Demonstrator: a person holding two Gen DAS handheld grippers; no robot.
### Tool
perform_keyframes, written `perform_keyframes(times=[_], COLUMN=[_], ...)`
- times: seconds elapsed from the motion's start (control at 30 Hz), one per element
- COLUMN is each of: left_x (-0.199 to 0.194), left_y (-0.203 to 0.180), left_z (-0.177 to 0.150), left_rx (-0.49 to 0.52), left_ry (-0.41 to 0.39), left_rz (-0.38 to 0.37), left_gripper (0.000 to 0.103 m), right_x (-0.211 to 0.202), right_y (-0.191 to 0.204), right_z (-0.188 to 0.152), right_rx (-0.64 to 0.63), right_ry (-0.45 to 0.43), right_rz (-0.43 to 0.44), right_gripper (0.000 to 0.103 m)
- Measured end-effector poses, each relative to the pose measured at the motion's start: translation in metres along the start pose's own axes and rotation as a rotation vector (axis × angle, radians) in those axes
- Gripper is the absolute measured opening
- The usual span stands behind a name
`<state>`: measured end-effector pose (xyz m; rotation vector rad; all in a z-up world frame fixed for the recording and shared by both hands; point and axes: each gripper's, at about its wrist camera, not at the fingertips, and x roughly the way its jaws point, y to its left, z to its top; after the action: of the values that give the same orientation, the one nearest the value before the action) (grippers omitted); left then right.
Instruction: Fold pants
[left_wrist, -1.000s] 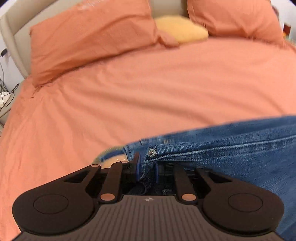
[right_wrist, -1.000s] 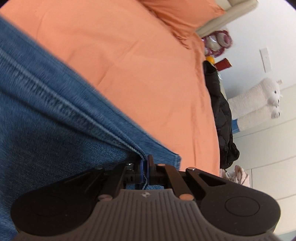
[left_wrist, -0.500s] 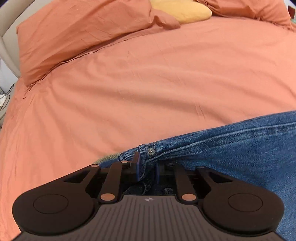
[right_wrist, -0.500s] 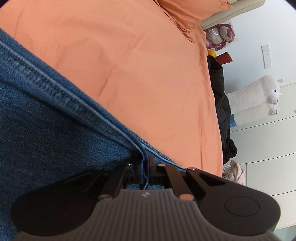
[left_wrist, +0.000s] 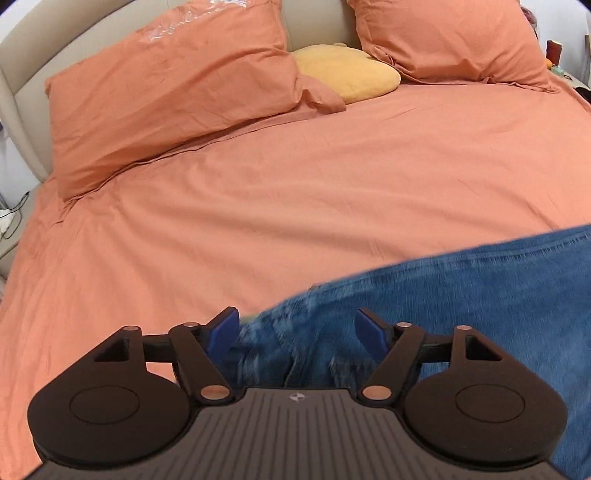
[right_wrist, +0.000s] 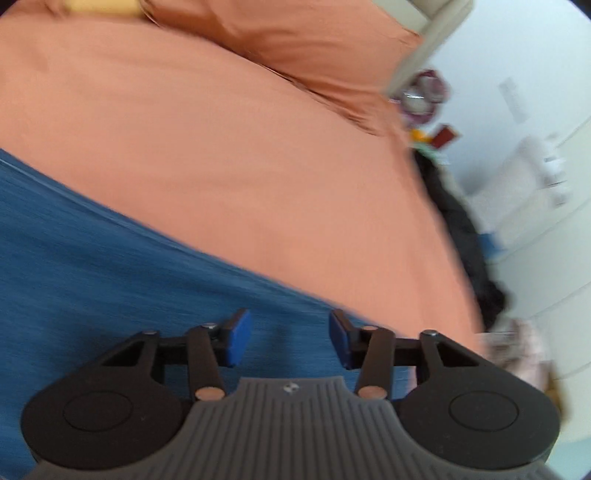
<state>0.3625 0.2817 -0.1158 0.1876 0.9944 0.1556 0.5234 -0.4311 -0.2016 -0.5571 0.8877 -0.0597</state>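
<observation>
Orange bed (left_wrist: 295, 192) with pillows (left_wrist: 177, 81) at its head carries the jeans (left_wrist: 461, 295), spread at the foot end. Left gripper (left_wrist: 295, 332) and right gripper (right_wrist: 288, 339) both stand open above the denim, holding nothing. Release step; the next move likely calls for regrasping an edge.

The pants (left_wrist: 461, 302) run off the frame edges — denim detail smeared by blur in both views.
</observation>
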Motion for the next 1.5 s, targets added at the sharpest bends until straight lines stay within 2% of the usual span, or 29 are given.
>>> perform_keyframes(times=[0.1,0.17,0.23,0.4,0.47,0.6,0.67,0.77,0.9,1.0,1.03,1.07,1.2,1.27,1.5], left_x=[-0.012,-0.017,-0.020,-0.021,-0.017,0.003,0.018,0.042,0.066,0.071,0.070,0.066,0.032,0.011,-0.047], left_y=[0.007,0.016,0.029,0.060,0.071,0.082,0.087,0.092,0.093,0.093,0.092,0.090,0.082,0.076,0.037], left_z=[-0.018,-0.032,-0.047,-0.077,-0.084,-0.085,-0.082,-0.075,-0.068,-0.063,-0.062,-0.061,-0.064,-0.067,-0.079], left_rx=[-0.006,-0.021,-0.052,-0.176,-0.218,-0.266,-0.294,-0.325,-0.316,-0.310,-0.294,-0.269,-0.174,-0.111,0.066], left_ry=[0.008,0.018,0.019,0.011,0.009,0.015,0.029,0.057,0.078,0.097,0.101,0.102,0.065,0.026,-0.023], left_rz=[-0.013,-0.010,-0.015,-0.057,-0.075,-0.065,-0.072,-0.081,-0.073,-0.056,-0.039,-0.016,0.035,0.047,-0.007], left_gripper=[0.079,0.073,0.073,0.074,0.070,0.056,0.045,0.043,0.043,0.048,0.054,0.058,0.058,0.058,0.057], right_x=[-0.031,-0.049,-0.062,-0.071,-0.067,-0.049,-0.038,-0.027,-0.013,-0.008,-0.009,-0.012,-0.038,-0.062,-0.157], right_y=[0.040,0.071,0.105,0.172,0.190,0.218,0.225,0.233,0.242,0.242,0.242,0.242,0.227,0.220,0.211], right_z=[0.002,0.003,0.008,0.026,0.040,0.069,0.081,0.098,0.114,0.118,0.119,0.117,0.106,0.091,0.011], right_rx=[0.044,0.052,0.044,0.040,0.059,0.054,0.059,0.058,0.048,0.070,0.068,0.063,0.095,0.109,0.132], right_ry=[-0.029,-0.055,-0.069,-0.075,-0.057,-0.026,-0.007,0.005,0.028,0.045,0.048,0.048,0.021,-0.014,-0.115], right_rz=[0.190,0.280,0.359,0.470,0.505,0.487,0.469,0.436,0.395,0.378,0.373,0.367,0.391,0.413,0.548], right_gripper=[0.026,0.017,0.016,0.015,0.015,0.015,0.015,0.014,0.015,0.015,0.016,0.016,0.017,0.023,0.025])
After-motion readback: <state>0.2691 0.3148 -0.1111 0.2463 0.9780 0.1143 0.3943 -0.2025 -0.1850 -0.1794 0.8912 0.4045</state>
